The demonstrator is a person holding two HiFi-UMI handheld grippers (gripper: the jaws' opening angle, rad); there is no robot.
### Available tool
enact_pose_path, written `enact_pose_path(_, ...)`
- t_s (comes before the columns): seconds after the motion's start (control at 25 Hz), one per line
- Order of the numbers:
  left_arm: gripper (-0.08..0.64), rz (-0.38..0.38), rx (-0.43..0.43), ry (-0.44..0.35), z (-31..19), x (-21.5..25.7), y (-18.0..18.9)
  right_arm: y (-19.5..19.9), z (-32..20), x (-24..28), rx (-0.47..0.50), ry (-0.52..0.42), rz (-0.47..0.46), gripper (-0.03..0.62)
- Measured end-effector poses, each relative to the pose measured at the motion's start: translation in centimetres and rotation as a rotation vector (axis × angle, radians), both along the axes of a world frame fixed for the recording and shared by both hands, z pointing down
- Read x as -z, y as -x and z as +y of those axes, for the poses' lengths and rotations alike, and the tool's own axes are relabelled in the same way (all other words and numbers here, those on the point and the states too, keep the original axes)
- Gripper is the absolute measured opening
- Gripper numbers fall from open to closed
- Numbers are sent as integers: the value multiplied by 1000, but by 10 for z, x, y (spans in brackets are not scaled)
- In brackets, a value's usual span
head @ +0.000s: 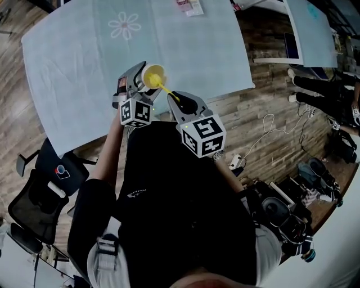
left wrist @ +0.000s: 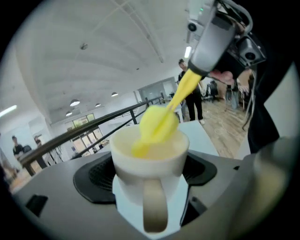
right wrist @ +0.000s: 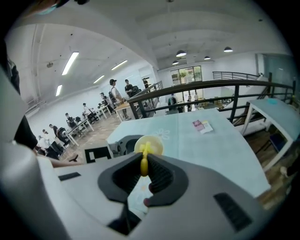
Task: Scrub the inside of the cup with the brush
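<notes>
A white cup [left wrist: 149,157] with a pale yellow inside is held up off the table, handle toward the camera in the left gripper view, with my left gripper [left wrist: 150,176] shut on it. In the head view the cup [head: 153,75] shows as a yellow disc above the table's near edge. A yellow brush [left wrist: 158,123] has its head inside the cup. My right gripper [right wrist: 143,169] is shut on the brush handle [right wrist: 144,161]. In the head view the right gripper [head: 179,102] sits just right of the left gripper [head: 138,84], and the brush [head: 165,88] bridges them.
A pale blue table [head: 84,67] with a flower print [head: 124,25] lies below both grippers. A small printed card [head: 188,7] rests at its far edge. Wooden floor, cables [head: 270,126] and an office chair [head: 39,191] surround the person.
</notes>
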State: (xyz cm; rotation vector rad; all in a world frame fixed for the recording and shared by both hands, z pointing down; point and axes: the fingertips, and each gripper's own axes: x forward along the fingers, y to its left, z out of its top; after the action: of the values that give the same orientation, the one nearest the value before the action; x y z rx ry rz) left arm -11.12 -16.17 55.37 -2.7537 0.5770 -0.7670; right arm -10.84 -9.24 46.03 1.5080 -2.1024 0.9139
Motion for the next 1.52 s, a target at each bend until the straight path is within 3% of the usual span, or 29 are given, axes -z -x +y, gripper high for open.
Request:
enact_pose_path(0.12,413,69,95,116,-17,-31,-4,-24,-5,7,-120,-46,-2,40)
enact_pose_path(0.24,413,45,150,168,-27,-58,-7,-46,-2,20,-232,-115,18,40)
enact_pose_path(0.36,413,103,173,201,-34,-65,-15,-65,5,34,-313,-169,56,40)
enact_pose_path(0.56,413,195,286,232,-65,-90,-30,-78,17,29,-374,-160,76,40)
enact_pose_path(0.8,413,215,427,290,-87,-120,-30,-77,27,20,-394,-128,88,40)
enact_pose_path(1.28,413,156,322,273,-72,-142,-28,-85,27,10,-390,-104,29,40)
enact_pose_path(1.52,414,94,322,340,-64,-149,-16,-76,20,6,-338,-110,7,40)
